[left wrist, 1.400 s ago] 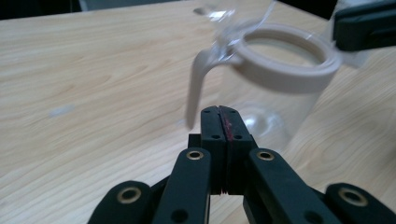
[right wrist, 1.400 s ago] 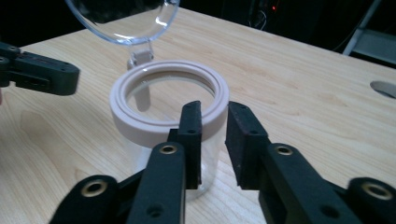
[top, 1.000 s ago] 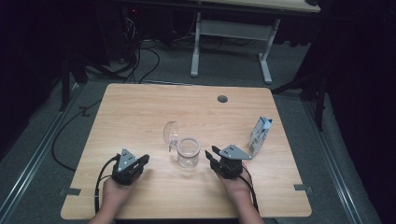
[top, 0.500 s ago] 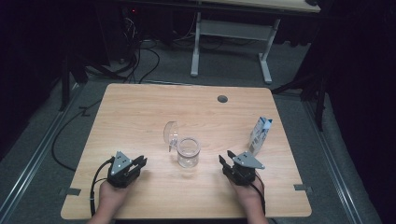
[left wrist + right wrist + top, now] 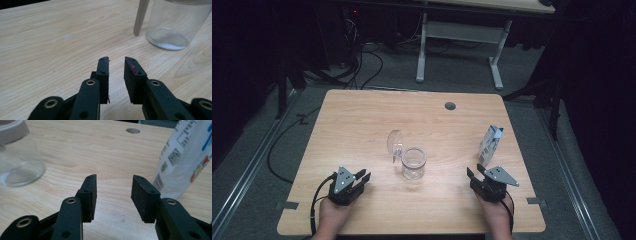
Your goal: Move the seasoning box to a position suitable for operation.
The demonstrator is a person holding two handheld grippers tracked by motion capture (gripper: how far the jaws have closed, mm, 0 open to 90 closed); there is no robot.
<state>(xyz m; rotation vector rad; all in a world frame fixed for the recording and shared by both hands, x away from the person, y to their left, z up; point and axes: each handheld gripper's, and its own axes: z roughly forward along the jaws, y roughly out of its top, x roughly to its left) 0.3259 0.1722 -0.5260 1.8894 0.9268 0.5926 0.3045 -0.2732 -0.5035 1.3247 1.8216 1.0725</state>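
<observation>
- The left gripper point(image 5: 360, 178) is held low over the table point(image 5: 362, 120), to the left of the jar point(image 5: 414, 162) and nearer to the person.
- Its jaws are parted and have just been opening; only bare wood is seen between them, so nothing is grasped.
- In the left gripper view, the left gripper point(image 5: 116, 65) is pointed at the table in front of the jar point(image 5: 178, 23), and the jar is seen ahead and to the right, well apart from the tips.
- The right gripper point(image 5: 475, 174) is held on the other side of the jar, also nearer to the person and apart from it.
- Its jaws are released too, wider than the left ones, and have just been opening; nothing is between them.
- In the right gripper view, the right gripper point(image 5: 113, 185) is seen with the jar point(image 5: 18, 157) at its far left and the carton point(image 5: 185, 157) close by at its right.
- Whether the right jaw touches the carton cannot be told.
- The jar is of clear glass, upright, near the middle of the table.
- Its lid point(image 5: 395, 142) is swung open and stands almost upright at the far left side of the jar's rim.
- The carton point(image 5: 490, 144) stands upright to the right of the jar, near the right edge of the table.
- A round hole point(image 5: 450, 106) is seen in the table behind the jar, toward the far edge.
</observation>
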